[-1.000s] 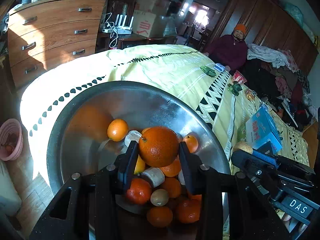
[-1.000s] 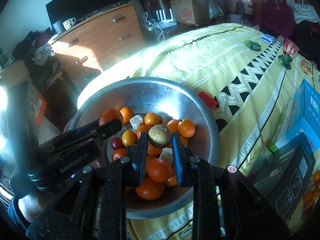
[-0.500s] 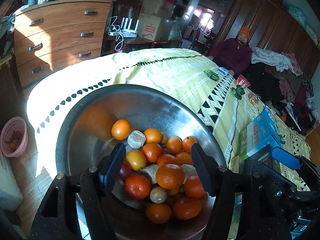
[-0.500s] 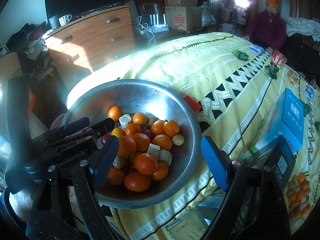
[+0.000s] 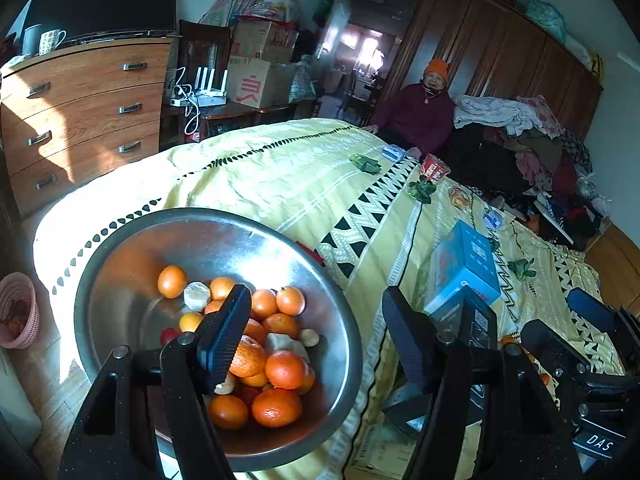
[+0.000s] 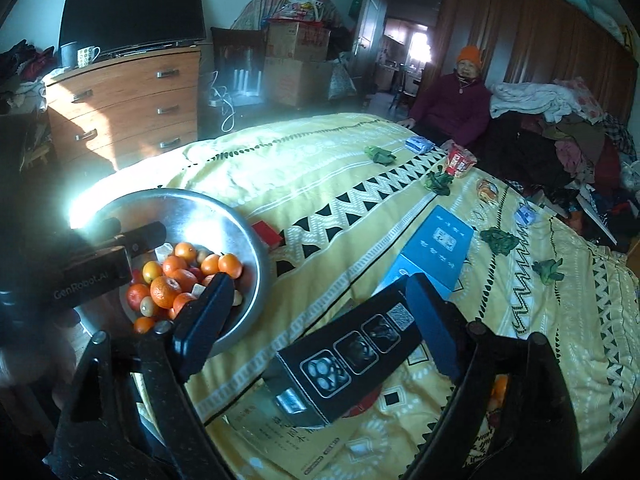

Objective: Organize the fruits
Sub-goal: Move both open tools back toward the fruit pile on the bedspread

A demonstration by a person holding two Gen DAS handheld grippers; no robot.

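The left claw [image 5: 316, 330] stands released with nothing between its jaws, hovering above the near rim of the steel bowl [image 5: 120, 248], which sits at the corner of the bed [image 5: 288, 184] on the yellow patterned cover. The right claw [image 6: 316, 320] is spreading its jaws, also empty, over a black box [image 6: 348, 356] and a blue box [image 6: 436, 248] lying on the cover to the right of the bowl. The oranges [image 5: 280, 368] lie heaped in the bowl's bottom with a few pale fruits among them, and a person [image 6: 456, 100] sits at the far side of the bed.
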